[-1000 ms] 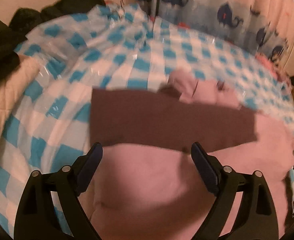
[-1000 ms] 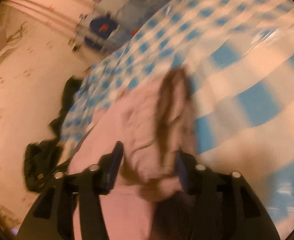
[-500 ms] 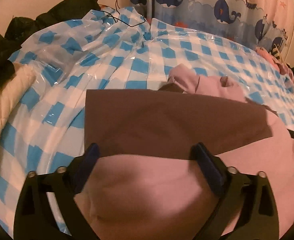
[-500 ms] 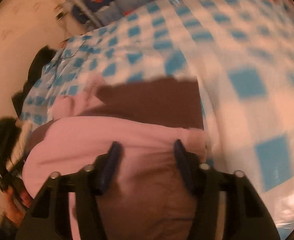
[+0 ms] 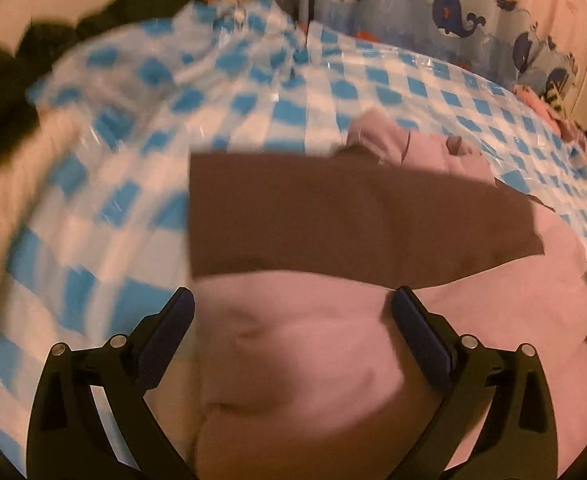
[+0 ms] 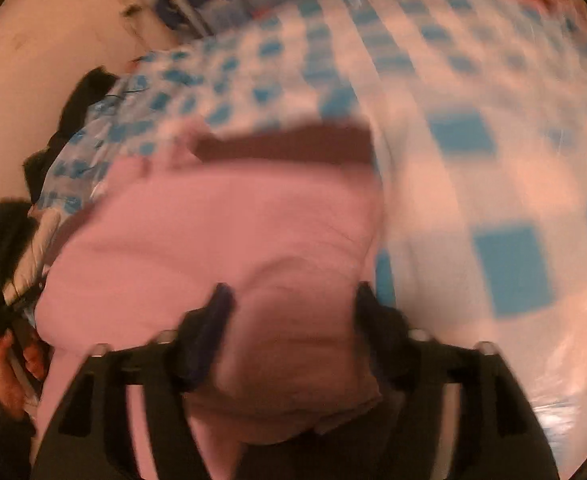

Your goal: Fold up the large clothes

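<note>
A large pink garment [image 5: 333, 360] with a broad dark brown band [image 5: 353, 228] lies spread on a surface covered by a blue-and-white checked plastic sheet [image 5: 141, 152]; whether that surface is a bed or a table is hard to say. The brown band runs across the far side of the pink cloth, and a bunched pink part [image 5: 413, 144] sits just beyond it.

The left gripper [image 5: 293, 308] hovers over the pink cloth with its jaws spread wide, nothing pinched between them; the cloth simply lies below the gap.

In the right wrist view, which is blurred, the right gripper [image 6: 291, 304] is over the near edge of the same garment [image 6: 221, 232]. Its jaws are opening, and a fold of pink cloth lies between them, apparently no longer pressed by the pads.

A whale-print curtain [image 5: 453, 12] hangs behind the sheet. Dark clothing [image 5: 105, 12] is heaped at the far left, beside a cream quilted fabric [image 5: 9, 184]. At the lower left edge of the right wrist view a hand [image 6: 9, 372] shows.
</note>
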`<state>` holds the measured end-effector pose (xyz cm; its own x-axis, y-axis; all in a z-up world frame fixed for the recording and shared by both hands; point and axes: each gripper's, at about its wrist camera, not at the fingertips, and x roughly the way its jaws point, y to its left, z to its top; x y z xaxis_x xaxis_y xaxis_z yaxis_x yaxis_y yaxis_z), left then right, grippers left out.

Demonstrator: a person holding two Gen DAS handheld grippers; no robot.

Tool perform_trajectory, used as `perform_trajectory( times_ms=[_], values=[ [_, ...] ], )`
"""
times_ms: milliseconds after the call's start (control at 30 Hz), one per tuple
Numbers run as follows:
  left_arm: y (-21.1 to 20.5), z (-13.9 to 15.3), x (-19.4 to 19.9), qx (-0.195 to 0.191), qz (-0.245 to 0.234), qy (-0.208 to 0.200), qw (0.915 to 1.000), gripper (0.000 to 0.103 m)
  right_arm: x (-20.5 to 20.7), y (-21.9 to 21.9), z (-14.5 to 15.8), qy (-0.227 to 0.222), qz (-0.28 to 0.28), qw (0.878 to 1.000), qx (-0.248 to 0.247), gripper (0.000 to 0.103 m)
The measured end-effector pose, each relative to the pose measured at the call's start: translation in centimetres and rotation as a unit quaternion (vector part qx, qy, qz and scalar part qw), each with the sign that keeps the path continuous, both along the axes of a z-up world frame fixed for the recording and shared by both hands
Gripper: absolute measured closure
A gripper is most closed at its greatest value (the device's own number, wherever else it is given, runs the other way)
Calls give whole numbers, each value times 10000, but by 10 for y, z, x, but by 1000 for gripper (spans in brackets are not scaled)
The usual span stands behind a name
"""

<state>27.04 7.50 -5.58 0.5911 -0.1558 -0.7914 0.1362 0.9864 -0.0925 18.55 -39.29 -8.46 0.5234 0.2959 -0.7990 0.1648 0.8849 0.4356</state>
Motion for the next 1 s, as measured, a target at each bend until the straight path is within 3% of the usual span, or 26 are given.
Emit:
perform_trajectory(
  times_ms=[33, 67, 133, 167, 267, 367, 467, 567, 667, 767, 833, 1000],
  values=[
    [1, -3, 0, -31, 36, 25, 10000, 7, -1, -11, -12, 56, -159, 9984, 531, 29],
    [1, -2, -2, -57, 85, -4, 9999, 7, -4, -13, -12, 17, -200, 9979, 610, 29],
    [-3, 7, -10, 153, 84, -201, 9996, 7, -15, -4, 11, -325, -155, 9993, 71, 29],
    [-9, 16, -18, 452, 19, -456, 9979, 7, -20, 1, 22, -491, -125, 9985, -200, 29],
    [-17, 29, -30, 868, -78, -820, 9928, 7, -41, 16, 60, -1185, -253, 9860, -1146, 29],
    [-19, 26, -31, 1010, -92, -836, 9913, 7, -43, 24, 76, -1570, -150, 9784, -1333, 29],
    [-17, 16, -29, 931, -31, -739, 9929, 7, -19, 36, 53, -986, 357, 9876, -1171, 29],
    [-15, 8, -27, 810, -80, -664, 9945, 7, -1, 32, 10, -247, 403, 9957, -797, 26],
    [-15, 6, -27, 784, -87, -656, 9947, 7, -2, 27, 16, -252, 263, 9973, -640, 25],
    [-19, 15, -35, 926, -148, -877, 9917, 7, -9, 30, 53, -867, 94, 9910, -1017, 25],
    [-25, 18, -39, 1061, -230, -1006, 9890, 7, -2, 29, 73, -1180, 53, 9878, -1013, 25],
    [-37, 29, -46, 1155, -279, -1307, 9843, 7, 45, 35, 73, -1041, 146, 9871, -1211, 23]
  ],
)
